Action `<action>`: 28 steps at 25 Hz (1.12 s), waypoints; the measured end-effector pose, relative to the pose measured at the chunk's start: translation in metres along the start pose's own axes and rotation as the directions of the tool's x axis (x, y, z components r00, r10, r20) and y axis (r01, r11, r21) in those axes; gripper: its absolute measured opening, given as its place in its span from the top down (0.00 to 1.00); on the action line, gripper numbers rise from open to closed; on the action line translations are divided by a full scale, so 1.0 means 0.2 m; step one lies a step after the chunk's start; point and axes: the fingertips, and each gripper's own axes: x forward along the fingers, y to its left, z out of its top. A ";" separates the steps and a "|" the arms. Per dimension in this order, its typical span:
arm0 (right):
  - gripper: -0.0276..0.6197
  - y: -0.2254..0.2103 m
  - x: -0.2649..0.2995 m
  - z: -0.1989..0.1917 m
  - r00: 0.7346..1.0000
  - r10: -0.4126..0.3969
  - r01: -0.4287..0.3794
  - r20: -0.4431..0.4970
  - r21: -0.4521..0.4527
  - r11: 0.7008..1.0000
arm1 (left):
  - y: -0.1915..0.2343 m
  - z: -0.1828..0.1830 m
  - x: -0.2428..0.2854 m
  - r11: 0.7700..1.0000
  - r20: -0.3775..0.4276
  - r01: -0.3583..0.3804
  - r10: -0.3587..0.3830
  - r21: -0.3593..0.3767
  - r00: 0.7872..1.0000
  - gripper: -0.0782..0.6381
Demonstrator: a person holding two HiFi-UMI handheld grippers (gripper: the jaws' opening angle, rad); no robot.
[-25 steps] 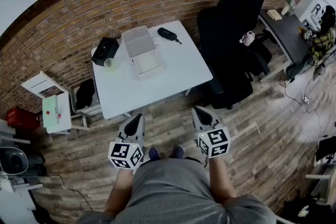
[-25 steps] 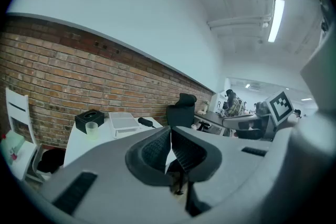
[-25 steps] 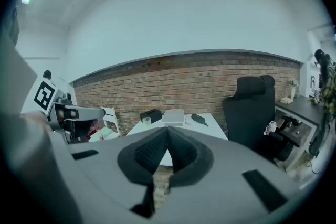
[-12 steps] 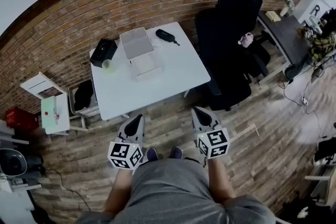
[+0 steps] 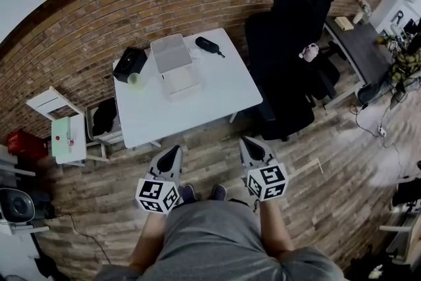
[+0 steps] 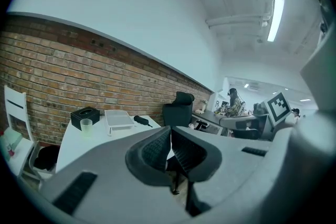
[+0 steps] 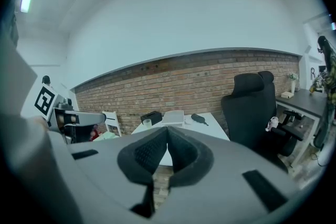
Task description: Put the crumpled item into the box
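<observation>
While both grippers are held low over the wooden floor, well short of the white table [image 5: 217, 89], nothing is gripped. The left gripper [image 5: 172, 152] is shown with jaws pressed together and empty, and same deal for the right gripper [image 5: 250, 143]. The box [image 5: 176, 66] is sat open on the table's far side. What looks like the crumpled item [image 5: 197, 51], pale and honestly too small to be sure of, is seen just beside the box, well apart from both jaws.
</observation>
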 end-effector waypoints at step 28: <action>0.55 -0.07 -0.14 -0.13 0.993 0.117 -0.116 -0.034 0.012 0.993 | -0.25 -0.14 -0.06 0.997 0.004 -0.083 0.083 0.007 0.997 0.56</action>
